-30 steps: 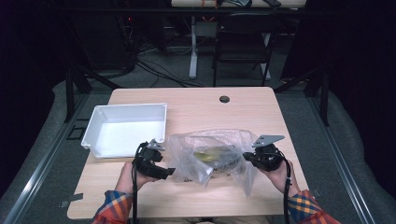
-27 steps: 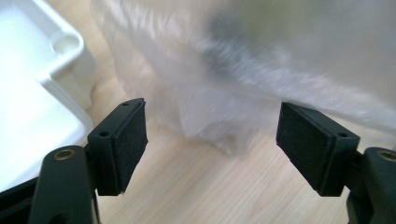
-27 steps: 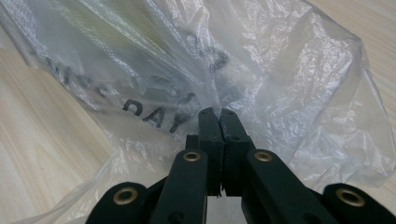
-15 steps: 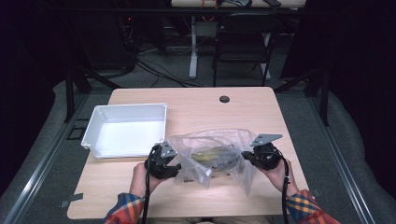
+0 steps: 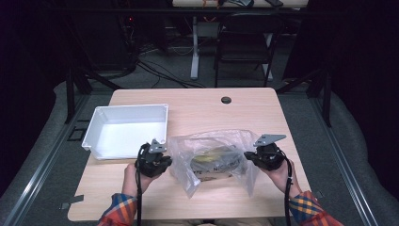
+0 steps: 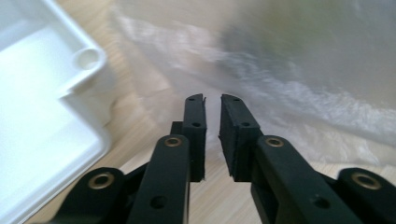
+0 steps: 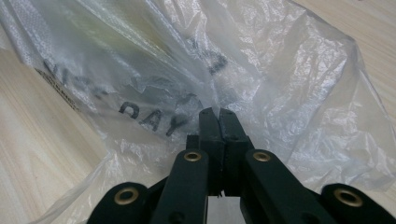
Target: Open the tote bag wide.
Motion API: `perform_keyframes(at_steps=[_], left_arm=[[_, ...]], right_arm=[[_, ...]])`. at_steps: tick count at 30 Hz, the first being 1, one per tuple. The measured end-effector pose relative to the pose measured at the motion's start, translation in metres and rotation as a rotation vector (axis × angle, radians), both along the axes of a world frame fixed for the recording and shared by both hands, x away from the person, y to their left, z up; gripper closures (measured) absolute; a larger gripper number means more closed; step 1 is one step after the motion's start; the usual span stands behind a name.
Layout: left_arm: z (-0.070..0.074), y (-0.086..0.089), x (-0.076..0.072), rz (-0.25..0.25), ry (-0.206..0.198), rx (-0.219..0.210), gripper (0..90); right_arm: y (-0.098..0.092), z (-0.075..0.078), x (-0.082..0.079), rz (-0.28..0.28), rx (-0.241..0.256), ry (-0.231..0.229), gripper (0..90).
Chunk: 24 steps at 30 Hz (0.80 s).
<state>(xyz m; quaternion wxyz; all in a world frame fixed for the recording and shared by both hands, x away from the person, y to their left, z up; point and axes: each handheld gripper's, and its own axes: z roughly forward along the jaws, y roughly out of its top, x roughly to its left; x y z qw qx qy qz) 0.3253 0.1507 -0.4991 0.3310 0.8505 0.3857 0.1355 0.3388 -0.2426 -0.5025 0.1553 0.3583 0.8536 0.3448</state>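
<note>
Pinching thin, slippery plastic bag (image 7: 261,70) film, my right claw (image 7: 219,112) stays clenched; left claw (image 6: 212,99), slightly parted, should grab its near edge.

Bag (image 5: 214,157) clear plastic, black lettering, yellow-green shape inside. Bin (image 5: 126,130) white. Table (image 5: 197,108) pale wood grain. Grippers black (image 6: 212,114) (image 7: 218,115). Sleeves (image 5: 308,207) plaid: orange, blue, yellow.

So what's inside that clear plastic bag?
Through the plastic bag something yellowish shows, beside black printed lettering. The crinkled film blurs its shape, so I cannot tell what it is.
</note>
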Motion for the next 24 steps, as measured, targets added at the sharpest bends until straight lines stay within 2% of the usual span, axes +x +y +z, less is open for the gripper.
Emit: perform_keyframes(at_steps=[2, 5, 7, 8, 10, 14, 17, 18, 21, 22, 24], left_arm=[[0.006, 0.007, 0.001, 0.034, -0.001, -0.016, 77.0], [0.019, 0.012, 0.002, 0.081, -0.033, -0.038, 62.5], [0.029, 0.011, 0.002, 0.091, -0.046, -0.059, 49.1], [0.034, 0.009, 0.002, 0.091, -0.061, -0.073, 45.6], [0.042, 0.004, 0.003, 0.078, -0.070, -0.103, 38.2], [0.059, -0.009, 0.004, 0.038, -0.107, -0.152, 30.5], [0.064, -0.019, 0.008, -0.011, -0.101, -0.143, 25.2], [0.062, -0.023, 0.010, -0.018, -0.098, -0.131, 25.4], [0.049, -0.032, 0.021, -0.065, -0.042, -0.097, 30.3], [0.044, -0.035, 0.024, -0.072, -0.031, -0.088, 34.6], [0.032, -0.039, 0.032, -0.084, -0.001, -0.075, 50.1]], right_arm=[[0.000, 0.000, 0.000, 0.008, -0.002, 0.003, 90.0], [0.001, 0.001, -0.001, 0.006, 0.002, -0.004, 90.0], [0.002, 0.002, -0.001, 0.009, 0.001, -0.008, 90.0], [0.002, 0.002, -0.001, 0.010, 0.002, -0.006, 90.0], [0.003, 0.001, -0.002, 0.009, -0.001, -0.006, 90.0], [0.005, 0.002, -0.002, 0.018, -0.008, -0.007, 90.0], [0.006, 0.003, -0.001, 0.019, -0.014, -0.012, 90.0], [0.006, 0.003, 0.000, 0.016, -0.012, -0.016, 90.0], [0.007, 0.005, 0.003, 0.022, -0.015, -0.017, 90.0], [0.008, 0.005, 0.004, 0.021, -0.020, -0.023, 90.0], [0.009, 0.005, 0.006, 0.027, -0.026, -0.014, 90.0]])
